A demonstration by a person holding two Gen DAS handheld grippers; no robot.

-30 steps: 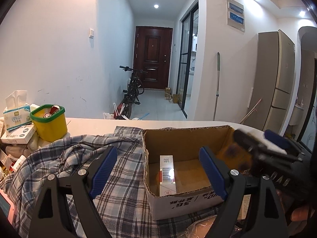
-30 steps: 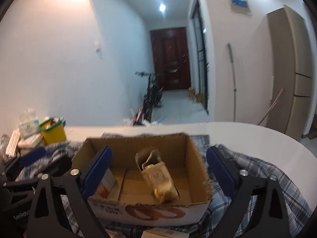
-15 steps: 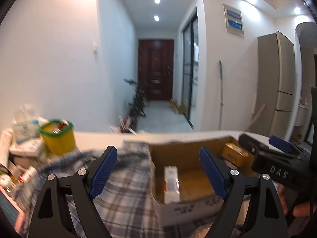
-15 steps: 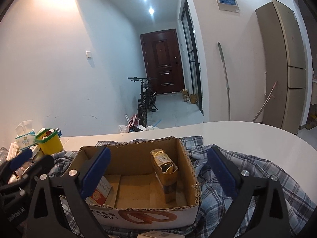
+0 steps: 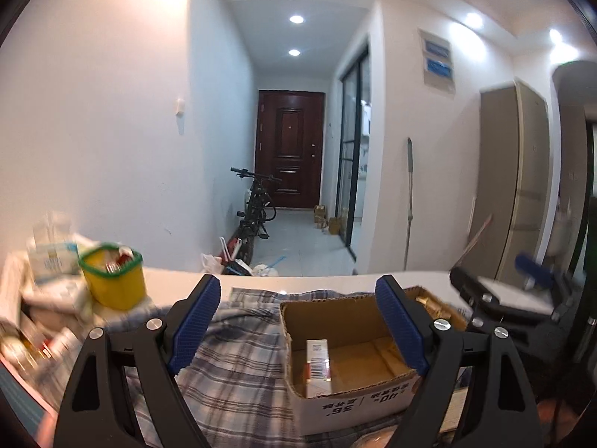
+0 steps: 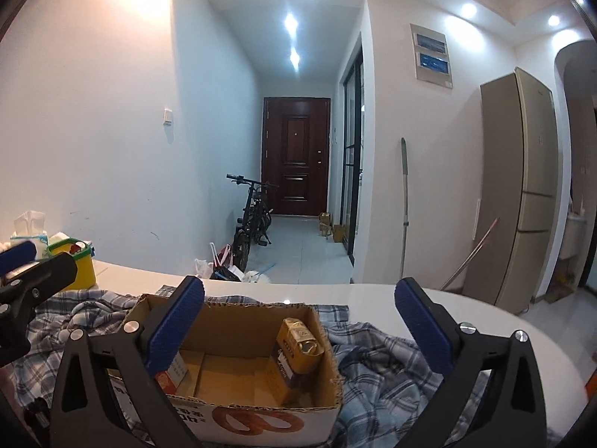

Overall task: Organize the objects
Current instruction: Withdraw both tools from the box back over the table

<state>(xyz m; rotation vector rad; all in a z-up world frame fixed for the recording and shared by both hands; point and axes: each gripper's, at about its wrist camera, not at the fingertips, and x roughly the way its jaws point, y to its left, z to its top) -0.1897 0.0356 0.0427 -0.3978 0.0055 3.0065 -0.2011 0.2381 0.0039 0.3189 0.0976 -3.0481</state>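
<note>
Two packets already stand in the brown cardboard box (image 6: 238, 369) below both empty grippers: left gripper (image 5: 298, 332) wide, right gripper (image 6: 298, 332) opening wider; the clutter beside the yellow tub (image 5: 112, 280) remains.

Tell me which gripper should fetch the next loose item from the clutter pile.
Left, probably. The left gripper is open and empty, and the clutter pile lies on its side; the right gripper faces the cardboard box.
</note>
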